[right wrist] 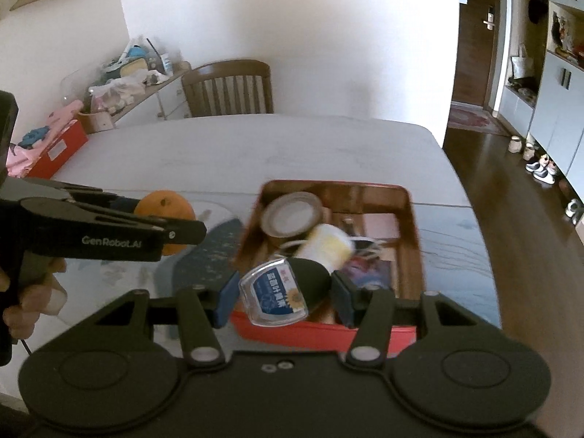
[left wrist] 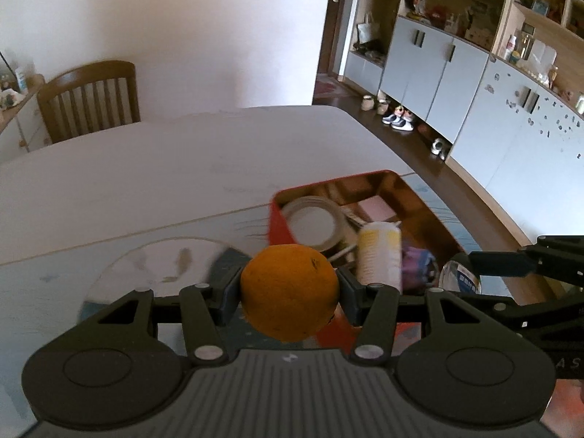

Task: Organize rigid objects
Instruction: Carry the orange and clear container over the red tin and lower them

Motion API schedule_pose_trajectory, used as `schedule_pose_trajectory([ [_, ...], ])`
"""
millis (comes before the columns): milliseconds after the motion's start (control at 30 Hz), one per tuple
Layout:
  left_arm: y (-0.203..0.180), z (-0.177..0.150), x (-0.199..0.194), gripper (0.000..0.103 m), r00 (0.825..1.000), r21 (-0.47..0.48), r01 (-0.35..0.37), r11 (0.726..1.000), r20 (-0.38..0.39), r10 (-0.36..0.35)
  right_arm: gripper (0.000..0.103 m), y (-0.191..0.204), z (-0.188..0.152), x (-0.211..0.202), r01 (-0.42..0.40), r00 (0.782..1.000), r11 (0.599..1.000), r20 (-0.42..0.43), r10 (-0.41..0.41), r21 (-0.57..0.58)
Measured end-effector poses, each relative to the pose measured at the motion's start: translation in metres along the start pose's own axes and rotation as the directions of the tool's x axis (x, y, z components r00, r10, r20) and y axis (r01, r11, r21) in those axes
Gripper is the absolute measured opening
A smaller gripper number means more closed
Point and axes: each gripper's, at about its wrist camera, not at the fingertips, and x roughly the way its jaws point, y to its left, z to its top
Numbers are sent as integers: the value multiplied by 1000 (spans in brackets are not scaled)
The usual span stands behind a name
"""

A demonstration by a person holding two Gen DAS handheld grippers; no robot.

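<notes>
An orange (left wrist: 288, 292) sits between the fingers of my left gripper (left wrist: 290, 294), which is shut on it. It hangs just left of a red tin box (left wrist: 365, 177) on the table. The tin holds a tape roll (left wrist: 314, 222), a white and yellow can (left wrist: 379, 252) and small purple items. My right gripper (right wrist: 285, 297) is shut on a clear container with a blue label (right wrist: 277, 295), held over the tin's near edge (right wrist: 328, 335). The right wrist view shows the orange (right wrist: 164, 211) at the left, in the left gripper, which a hand (right wrist: 33, 292) holds.
The pale table (left wrist: 146, 168) stretches away beyond the tin. A wooden chair (right wrist: 230, 87) stands at its far side. A cluttered sideboard (right wrist: 127, 73) and a red box (right wrist: 58, 149) are far left. Cabinets (left wrist: 438, 65) and shoes (left wrist: 398, 122) line the floor to the right.
</notes>
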Motion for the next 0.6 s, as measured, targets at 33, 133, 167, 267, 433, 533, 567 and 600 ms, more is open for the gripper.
schedule_pose_trajectory([
  [33,-7,0,3,54,1000,3,2,1000,-5,-2,53,-6,-1,-1,3,1000,1000,-1,-3,1],
  [133,-24,4,13,54,1000,20,1,1000,-13,-1,53,-24,-4,-1,12,1000,1000,-3,-12,8],
  [167,-29,7,17,54,1000,26,2,1000,-14,-2,53,-30,-4,0,15,1000,1000,-5,-15,9],
  [267,-43,19,30,54,1000,43,2,999,-12,-2,53,-46,-5,3,24,1000,1000,-7,-24,4],
  [433,-58,46,60,54,1000,55,-3,998,-18,4,53,-62,-3,11,31,999,999,-9,-31,-21],
  [533,-62,62,81,54,999,45,-3,999,-35,5,53,-68,-1,19,30,999,999,-24,-31,-40],
  [567,-63,66,88,54,999,47,-5,999,-41,7,53,-70,-1,22,30,999,998,-31,-31,-46],
  [600,-65,70,94,54,999,50,-3,999,-46,6,53,-71,0,26,29,999,998,-37,-31,-50],
])
